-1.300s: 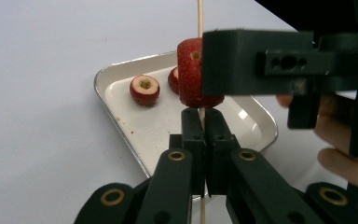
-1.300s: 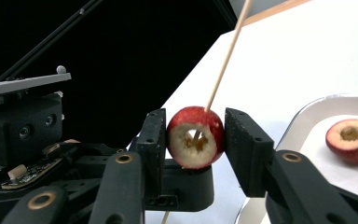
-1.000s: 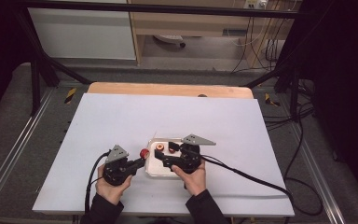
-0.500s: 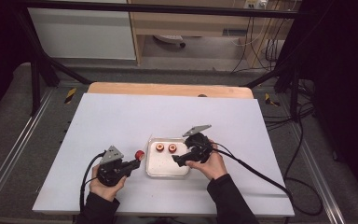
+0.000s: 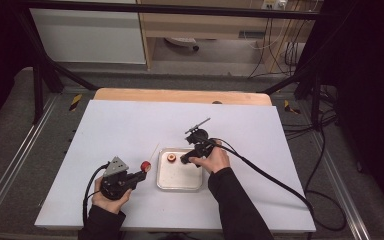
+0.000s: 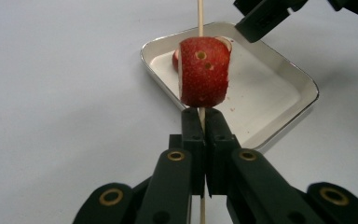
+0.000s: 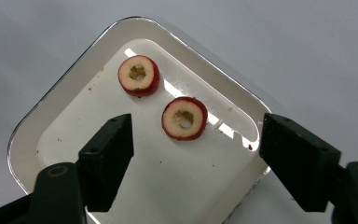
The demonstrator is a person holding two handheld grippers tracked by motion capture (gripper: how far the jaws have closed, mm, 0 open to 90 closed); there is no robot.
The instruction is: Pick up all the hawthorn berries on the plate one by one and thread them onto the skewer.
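Observation:
My left gripper (image 6: 201, 116) is shut on a thin wooden skewer (image 6: 199, 14), level above the white table. A red fruit piece (image 6: 204, 72) is threaded on the skewer just beyond the jaws; it also shows left of the tray in the high view (image 5: 145, 166). Two red ring slices (image 7: 139, 75) (image 7: 184, 118) lie in the metal tray (image 7: 168, 186). My right gripper (image 7: 196, 134) hovers open over the tray; its jaws have just been closing, with nothing gripped between them. One slice lies beneath the gap.
The shallow metal tray (image 5: 180, 184) sits at the middle front of the white table top (image 5: 130, 125). Cables trail from both grippers toward the table's front and right. A wooden strip (image 5: 180, 96) borders the far edge.
My right gripper has drawn away from the skewer, moving right and farther back over the tray. The left gripper with the skewer has barely shifted.

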